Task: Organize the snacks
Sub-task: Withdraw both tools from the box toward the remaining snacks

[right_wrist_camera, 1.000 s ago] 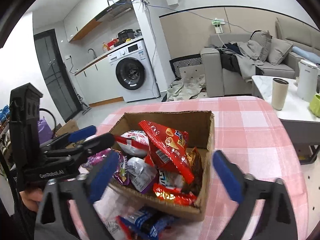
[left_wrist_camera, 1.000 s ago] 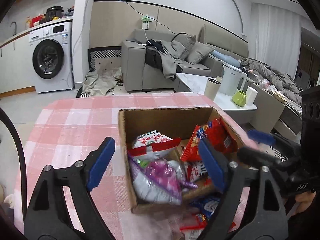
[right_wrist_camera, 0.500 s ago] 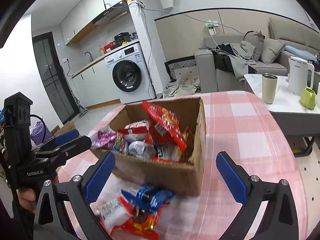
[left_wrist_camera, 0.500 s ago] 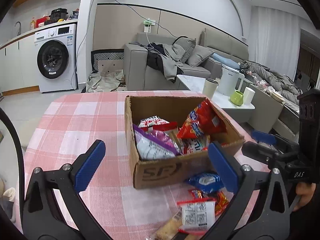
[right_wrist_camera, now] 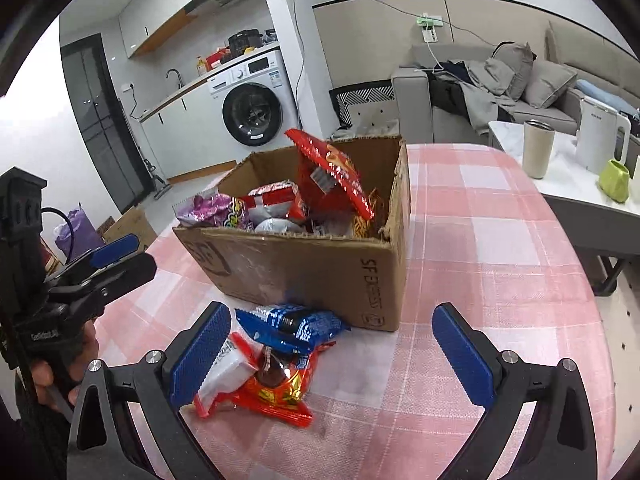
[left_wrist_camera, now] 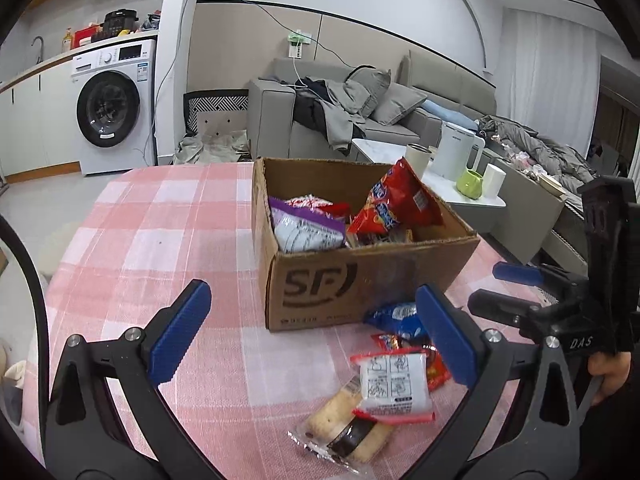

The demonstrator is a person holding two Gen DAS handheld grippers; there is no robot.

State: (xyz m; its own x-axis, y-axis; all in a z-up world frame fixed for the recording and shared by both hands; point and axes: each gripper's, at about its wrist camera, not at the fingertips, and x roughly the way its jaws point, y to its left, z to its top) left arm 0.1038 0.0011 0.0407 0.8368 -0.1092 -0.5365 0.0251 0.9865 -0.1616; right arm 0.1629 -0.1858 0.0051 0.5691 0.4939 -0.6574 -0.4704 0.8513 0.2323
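Note:
A cardboard box (left_wrist_camera: 360,280) stands on the pink checked table (left_wrist_camera: 160,240), holding a tall red chip bag (left_wrist_camera: 396,204), a purple packet (left_wrist_camera: 304,228) and other snacks. In front of it lie a blue packet (left_wrist_camera: 396,316), a white packet with red edges (left_wrist_camera: 392,384), a red packet (right_wrist_camera: 276,392) and a wrapped biscuit roll (left_wrist_camera: 348,428). My left gripper (left_wrist_camera: 312,292) is open and empty, short of the box. My right gripper (right_wrist_camera: 332,316) is open over the loose pile, its left pad next to the white packet (right_wrist_camera: 224,372). Nothing is held.
Beyond the table's right edge a low white table (right_wrist_camera: 560,168) carries a kettle (right_wrist_camera: 600,140), a tumbler (right_wrist_camera: 538,148) and a green cup (right_wrist_camera: 614,180). A grey sofa (left_wrist_camera: 320,120) and a washing machine (left_wrist_camera: 112,108) stand further back. Bare cloth lies left of the box.
Both grippers have drawn back from over the box toward the table's near edge. The left jaws have spread wider. The loose packets in front of the box have come into view.

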